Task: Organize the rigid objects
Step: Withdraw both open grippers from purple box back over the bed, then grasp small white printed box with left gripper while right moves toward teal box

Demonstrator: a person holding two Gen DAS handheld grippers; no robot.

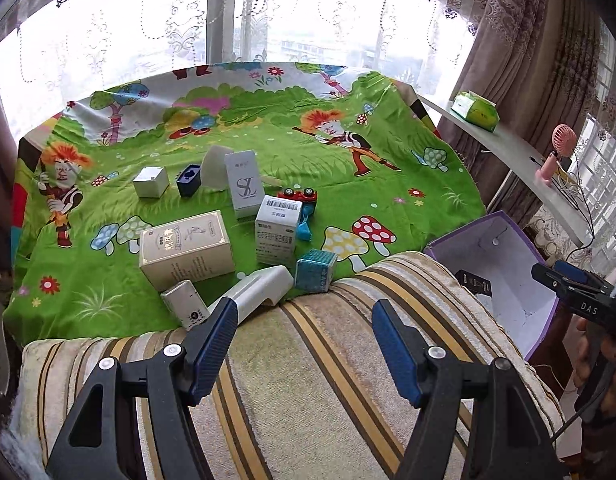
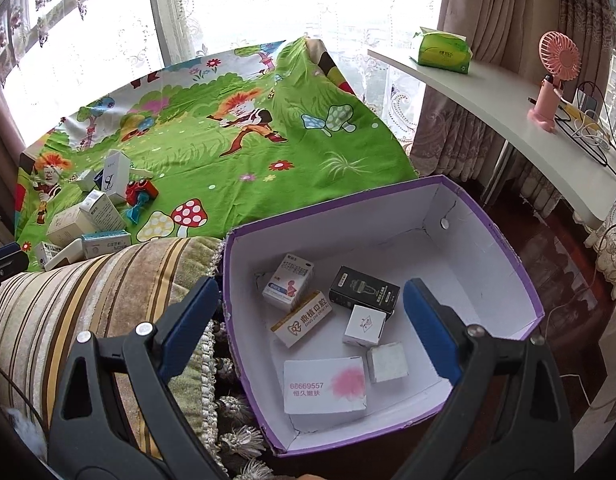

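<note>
Several small boxes lie scattered on the green cartoon cloth [image 1: 244, 128]: a beige box [image 1: 186, 250], a barcoded white box [image 1: 276, 228], a tall white box [image 1: 244, 182], a teal cube [image 1: 315, 270], a red toy car [image 1: 298, 195] and a white angled piece [image 1: 260, 288]. My left gripper [image 1: 304, 320] hangs open and empty over a striped cushion [image 1: 308, 380], just short of that pile. The purple box [image 2: 339, 204] holds several small cartons, among them a black one [image 2: 363, 290]. My right gripper [image 2: 309, 300] stands open and empty above it.
A curved white shelf [image 2: 499, 92] at the right carries a green tissue pack [image 2: 443, 51], a pink fan [image 2: 553, 76] and cables. Curtains and a window stand behind the cloth. The purple box [image 1: 487, 256] sits right of the cushion, near dark floor.
</note>
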